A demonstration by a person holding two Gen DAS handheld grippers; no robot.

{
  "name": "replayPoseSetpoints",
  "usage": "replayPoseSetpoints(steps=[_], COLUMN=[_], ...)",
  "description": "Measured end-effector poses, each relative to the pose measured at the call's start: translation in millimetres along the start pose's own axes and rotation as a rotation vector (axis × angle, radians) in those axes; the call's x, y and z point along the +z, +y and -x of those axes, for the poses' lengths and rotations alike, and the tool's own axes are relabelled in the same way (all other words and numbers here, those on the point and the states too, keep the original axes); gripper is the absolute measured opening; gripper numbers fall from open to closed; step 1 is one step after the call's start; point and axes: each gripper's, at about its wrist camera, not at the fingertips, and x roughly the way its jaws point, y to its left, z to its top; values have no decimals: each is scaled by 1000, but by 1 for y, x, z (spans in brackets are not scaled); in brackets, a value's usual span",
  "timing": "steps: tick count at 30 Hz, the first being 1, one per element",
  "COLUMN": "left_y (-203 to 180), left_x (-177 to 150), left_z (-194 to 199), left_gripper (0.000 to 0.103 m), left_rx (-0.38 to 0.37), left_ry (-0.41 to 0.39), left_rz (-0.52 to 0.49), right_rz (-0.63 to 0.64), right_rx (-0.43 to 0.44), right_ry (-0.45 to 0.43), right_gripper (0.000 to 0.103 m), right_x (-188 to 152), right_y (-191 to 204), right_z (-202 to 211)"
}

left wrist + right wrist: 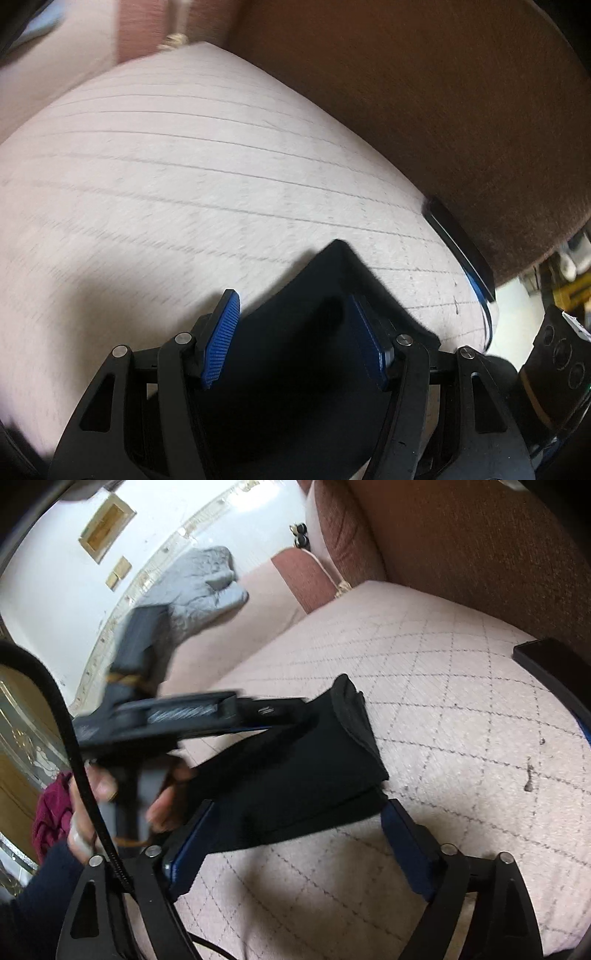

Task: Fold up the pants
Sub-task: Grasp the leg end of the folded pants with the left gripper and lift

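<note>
From the left wrist we look steeply down and close onto the pale cushion (207,177), its brown backrest (424,92) filling the upper right of the frame. From the right wrist we sit farther back, facing the same cushion (443,709) and backrest (480,542), with wall at upper left.

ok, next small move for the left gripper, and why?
Probably close the left gripper on the pants: the black cloth already sits between its open pads, and the right gripper is open too, so nothing seems to hold the fold.
</note>
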Motion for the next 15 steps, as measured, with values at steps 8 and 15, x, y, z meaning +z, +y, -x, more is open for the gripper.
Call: replayPoseSetpoints(steps=[8,15], left_y=[-34,-54], left_x=[22,19], left_z=[-30,-47], left_gripper=[61,48], left_rx=[6,40], left_ry=[52,23], left_rz=[-183,-289], right_rz=[42,-47], right_rx=[-11,-26], right_ry=[-35,-39], right_gripper=[91,26], right_x=[3,9], right_y=[6,-12], right_z=[-11,-17])
